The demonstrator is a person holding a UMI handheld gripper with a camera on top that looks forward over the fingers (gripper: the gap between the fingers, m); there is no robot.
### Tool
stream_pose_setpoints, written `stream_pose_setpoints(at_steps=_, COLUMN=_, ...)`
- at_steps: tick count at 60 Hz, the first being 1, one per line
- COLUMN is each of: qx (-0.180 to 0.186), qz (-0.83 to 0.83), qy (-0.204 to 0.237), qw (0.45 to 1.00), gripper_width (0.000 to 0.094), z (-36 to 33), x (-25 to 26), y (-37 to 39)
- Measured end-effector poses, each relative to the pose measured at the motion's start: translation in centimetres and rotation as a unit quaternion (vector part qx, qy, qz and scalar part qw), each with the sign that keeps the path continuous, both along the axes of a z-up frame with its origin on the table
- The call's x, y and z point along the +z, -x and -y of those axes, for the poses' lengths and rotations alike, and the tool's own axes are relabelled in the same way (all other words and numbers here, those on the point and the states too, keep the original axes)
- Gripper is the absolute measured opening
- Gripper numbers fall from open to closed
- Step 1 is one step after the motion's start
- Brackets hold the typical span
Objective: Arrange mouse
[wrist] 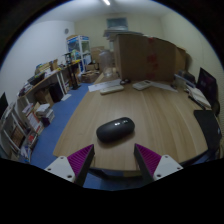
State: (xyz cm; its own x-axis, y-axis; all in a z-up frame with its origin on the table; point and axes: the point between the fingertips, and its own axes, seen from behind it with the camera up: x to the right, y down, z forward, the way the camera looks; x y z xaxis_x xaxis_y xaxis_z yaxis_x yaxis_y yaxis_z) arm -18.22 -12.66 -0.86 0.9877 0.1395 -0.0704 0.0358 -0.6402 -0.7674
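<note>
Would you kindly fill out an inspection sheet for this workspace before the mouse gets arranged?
Surface: wooden table, mostly bare near the claw.
Job's things: black mouse resting on the table, just ahead of the fingers, untouched.
Clutter: papers and flat items at the table's far end; dark objects along one side.
Grippers: claw open, pink pads apart, nothing between them.
Cables: nothing seen.
Surroundings: cardboard boxes beyond the table, cluttered shelves alongside, blue floor.
</note>
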Motion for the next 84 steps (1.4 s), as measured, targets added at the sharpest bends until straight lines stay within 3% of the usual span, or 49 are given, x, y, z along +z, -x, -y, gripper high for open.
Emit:
stream_pose_setpoints(at_steps=4, qx=0.007, qz=0.009, qy=-0.006, qw=1.0, gripper_width=0.0839, z=-2.4, x=-0.7, y=0.6)
stream_pose_setpoints(at_steps=20, qx=-0.025, qz=0.026, qy=-0.046, qw=0.998, gripper_width=0.0806, z=-9.2, x=-0.5, y=2.7)
stream_pose_setpoints(at_steps=24, qx=-0.045, qz=0.03, qy=-0.053, qw=0.997, gripper_width=0.0765, z=-10.3, x=-0.5, y=2.6)
stream_pose_setpoints(at_steps=28, qx=-0.054, qz=0.03, qy=-0.063, qw=0.996, gripper_width=0.0494, z=-10.6, x=-0.5, y=2.9)
stream_pose_setpoints(at_steps=33, qx=-0.065, qz=0.043, qy=-0.057, qw=0.995, gripper_width=0.0462, z=-10.4, x=-0.7, y=2.8)
stream_pose_setpoints(at_steps=40, qx=-0.077, qz=0.04, qy=-0.005, qw=0.996, gripper_width=0.043, z=-10.1, x=-0.9, y=2.8)
stream_pose_setpoints(at_steps=48, qx=-0.054, qz=0.037, qy=0.026, qw=0.998, gripper_width=0.0382, z=-9.3, x=-0.4, y=3.4)
stream_pose_setpoints(at_steps=57, qx=0.001, qz=0.02, qy=-0.056, qw=0.998, gripper_width=0.0373, z=-9.6, x=9.5, y=3.1)
stream_pose_setpoints(at_steps=64, qx=0.013, qz=0.023, qy=-0.147, qw=0.989, gripper_width=0.0373, z=-11.2, x=20.6, y=-3.6)
stream_pose_setpoints(at_steps=70, qx=0.0, qz=0.033, qy=-0.195, qw=0.98, gripper_width=0.0372, z=-12.8, x=26.5, y=-13.3)
stream_pose_setpoints(at_steps=78, qx=-0.037, qz=0.082, qy=-0.183, qw=0.979, gripper_width=0.0371, z=-13.0, x=24.8, y=-28.6)
stream_pose_setpoints(at_steps=84, qx=-0.078, qz=0.072, qy=-0.127, qw=0.986, gripper_width=0.0372, z=-11.9, x=19.3, y=-38.4)
